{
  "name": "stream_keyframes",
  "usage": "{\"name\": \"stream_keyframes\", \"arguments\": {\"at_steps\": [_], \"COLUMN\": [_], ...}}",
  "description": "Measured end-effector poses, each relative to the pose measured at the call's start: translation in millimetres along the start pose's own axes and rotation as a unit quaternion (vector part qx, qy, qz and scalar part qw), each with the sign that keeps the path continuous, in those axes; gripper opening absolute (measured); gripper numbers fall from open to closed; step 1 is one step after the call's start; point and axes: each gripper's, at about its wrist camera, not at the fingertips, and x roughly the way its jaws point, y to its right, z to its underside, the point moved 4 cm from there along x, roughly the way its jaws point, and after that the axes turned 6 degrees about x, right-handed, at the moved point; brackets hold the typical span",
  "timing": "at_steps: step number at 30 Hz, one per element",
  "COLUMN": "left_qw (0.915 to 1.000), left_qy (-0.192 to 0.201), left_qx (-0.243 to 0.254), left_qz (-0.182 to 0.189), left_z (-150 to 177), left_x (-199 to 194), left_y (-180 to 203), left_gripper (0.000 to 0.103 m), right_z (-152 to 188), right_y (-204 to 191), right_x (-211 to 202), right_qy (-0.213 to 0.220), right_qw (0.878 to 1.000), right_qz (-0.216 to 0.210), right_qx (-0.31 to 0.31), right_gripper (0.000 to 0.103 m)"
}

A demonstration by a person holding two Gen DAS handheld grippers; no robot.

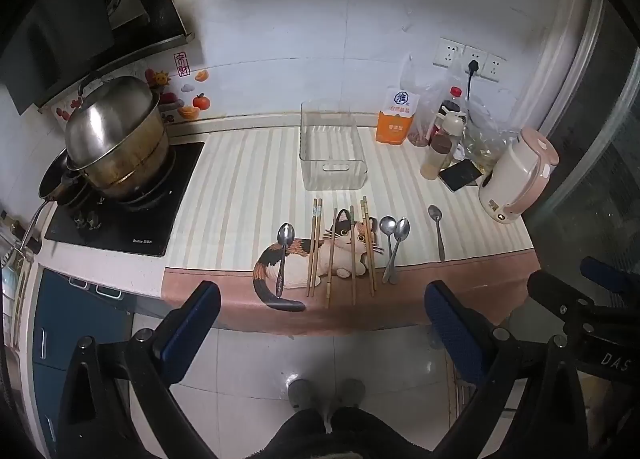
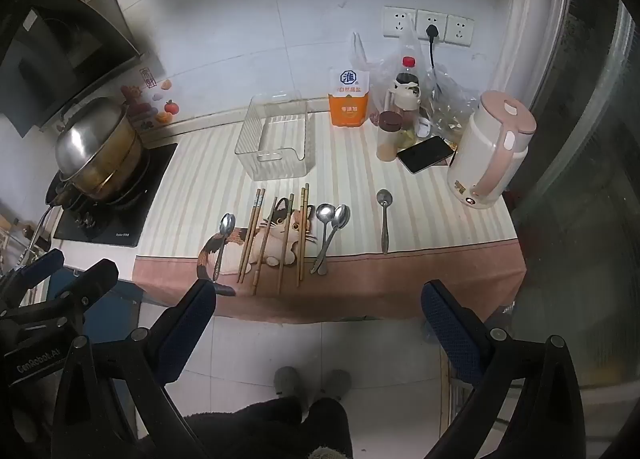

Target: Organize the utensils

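Observation:
On a striped cat-print mat [image 1: 240,187] [image 2: 352,175] lie several wooden chopsticks [image 1: 314,247] [image 2: 250,237] and several metal spoons. One spoon [image 1: 283,255] [image 2: 223,241] rests at the left, two crossed spoons [image 1: 394,247] [image 2: 330,237] sit right of the chopsticks, and a lone spoon [image 1: 438,231] [image 2: 385,219] lies further right. A clear plastic bin [image 1: 332,147] [image 2: 278,143] stands behind them. My left gripper [image 1: 322,299] and right gripper [image 2: 318,297] both hover open in front of the counter edge, holding nothing.
A steel pot [image 1: 116,139] [image 2: 98,147] sits on the stove at the left. At the back right stand an orange salt box [image 1: 396,119] [image 2: 349,99], bottles, bags, a phone [image 1: 460,175] [image 2: 426,153] and a pink-white kettle [image 1: 516,175] [image 2: 490,151]. A person's slippered feet [image 1: 326,395] stand on the tiled floor.

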Motion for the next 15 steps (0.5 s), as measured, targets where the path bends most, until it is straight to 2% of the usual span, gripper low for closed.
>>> {"name": "stream_keyframes", "arguments": {"at_steps": [15], "left_qw": [1.0], "left_qy": [0.001], "left_qx": [-0.001], "left_qz": [-0.002], "left_z": [-0.2], "left_x": [0.4], "left_y": [-1.3], "left_gripper": [0.103], "right_z": [1.0], "right_y": [0.7], "right_x": [-4.5], "right_qy": [-0.001], "right_qw": [1.0], "right_qz": [-0.001], "right_qx": [-0.001], "right_gripper": [0.103]}}
